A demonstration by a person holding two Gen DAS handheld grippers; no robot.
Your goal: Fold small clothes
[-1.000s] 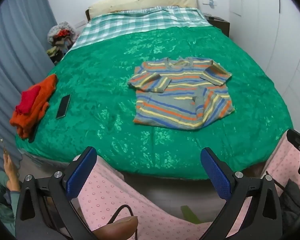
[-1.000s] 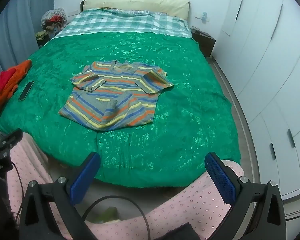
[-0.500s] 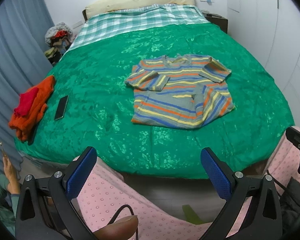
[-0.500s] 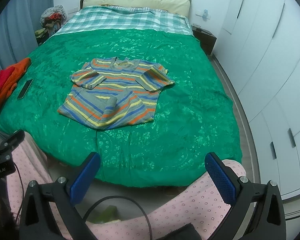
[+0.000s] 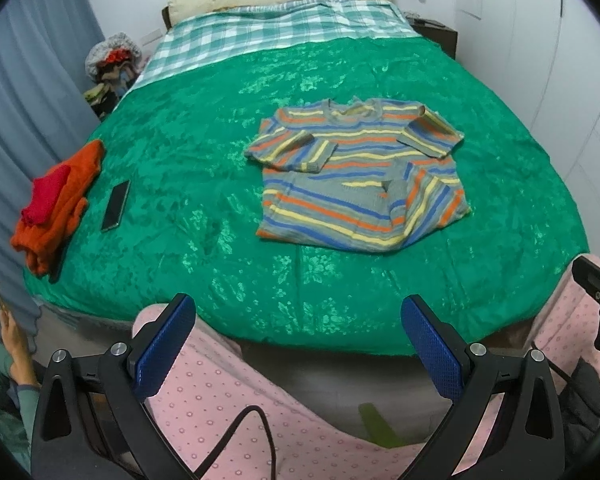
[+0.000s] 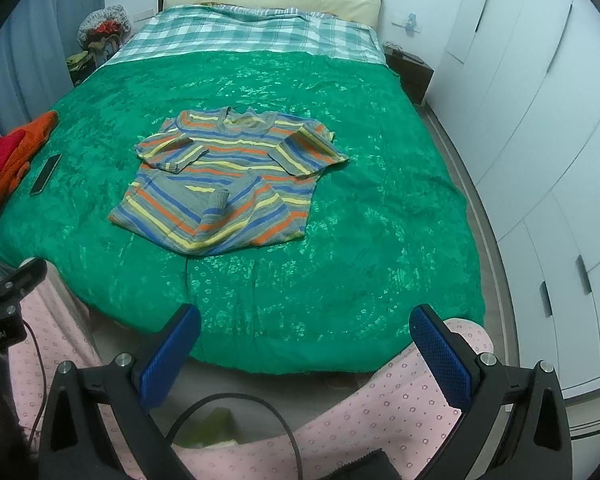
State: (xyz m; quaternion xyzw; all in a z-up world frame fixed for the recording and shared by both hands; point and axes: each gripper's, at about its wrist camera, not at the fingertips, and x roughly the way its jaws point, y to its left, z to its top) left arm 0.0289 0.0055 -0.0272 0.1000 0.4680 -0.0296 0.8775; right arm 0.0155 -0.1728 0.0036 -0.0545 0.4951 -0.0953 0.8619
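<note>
A small striped sweater [image 5: 356, 176] in grey, blue, orange and yellow lies flat on the green bedspread [image 5: 204, 168], both sleeves folded in over the front. It also shows in the right wrist view [image 6: 228, 180]. My left gripper [image 5: 298, 344] is open and empty, held off the foot of the bed, well short of the sweater. My right gripper [image 6: 306, 354] is open and empty, also off the foot of the bed.
An orange and red pile of clothes [image 5: 56, 204] lies at the bed's left edge with a black phone [image 5: 116, 205] beside it. White wardrobes [image 6: 540, 120] stand to the right. A nightstand [image 6: 414, 72] is by the headboard. Pink dotted trouser legs [image 5: 228, 408] are below the grippers.
Both grippers have tilted and drawn slightly toward the bed, so the sweater sits a little lower and nearer in both views. Both stay open and empty.
</note>
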